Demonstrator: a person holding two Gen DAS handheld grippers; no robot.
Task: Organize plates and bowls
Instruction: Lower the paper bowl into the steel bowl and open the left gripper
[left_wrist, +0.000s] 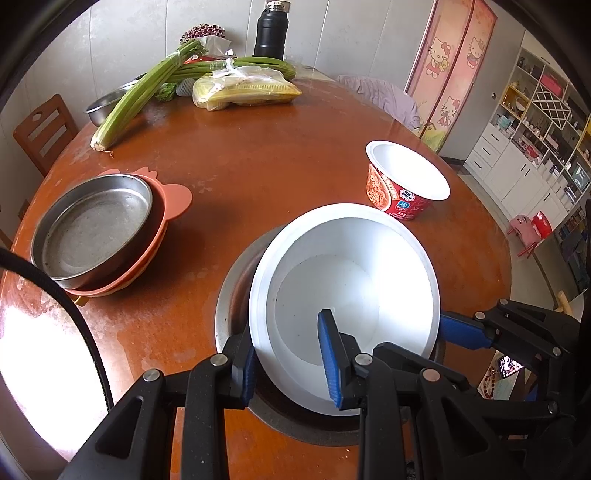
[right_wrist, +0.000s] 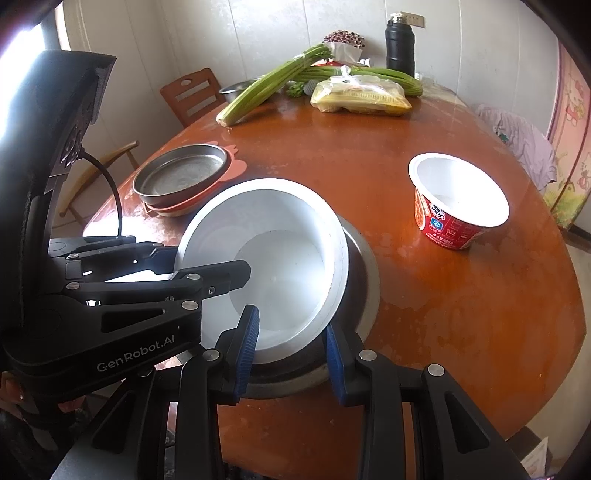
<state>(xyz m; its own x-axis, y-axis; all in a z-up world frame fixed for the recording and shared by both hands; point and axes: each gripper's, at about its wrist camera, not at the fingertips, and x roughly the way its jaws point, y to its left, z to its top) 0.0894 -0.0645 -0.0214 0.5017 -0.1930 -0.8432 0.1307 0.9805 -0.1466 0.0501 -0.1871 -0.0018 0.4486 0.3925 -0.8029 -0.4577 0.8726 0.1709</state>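
Observation:
A white bowl (left_wrist: 343, 295) sits tilted inside a steel bowl (left_wrist: 236, 295) on the brown table. My left gripper (left_wrist: 290, 362) straddles the white bowl's near rim, one finger outside and one inside, jaws wide apart. My right gripper (right_wrist: 291, 343) straddles the same bowl's rim (right_wrist: 266, 258) from the right, also apart; its blue pad shows in the left wrist view (left_wrist: 463, 330). A steel plate (left_wrist: 92, 229) rests on a pink plate (left_wrist: 177, 199) at left. A red paper noodle bowl (left_wrist: 402, 181) stands at right.
Celery (left_wrist: 144, 92), a bagged yellow package (left_wrist: 243, 90), a steel basin (left_wrist: 103, 105) and a black flask (left_wrist: 271, 31) lie at the table's far end. A wooden chair (left_wrist: 44, 133) stands at left. The table edge runs close on the right (right_wrist: 569, 295).

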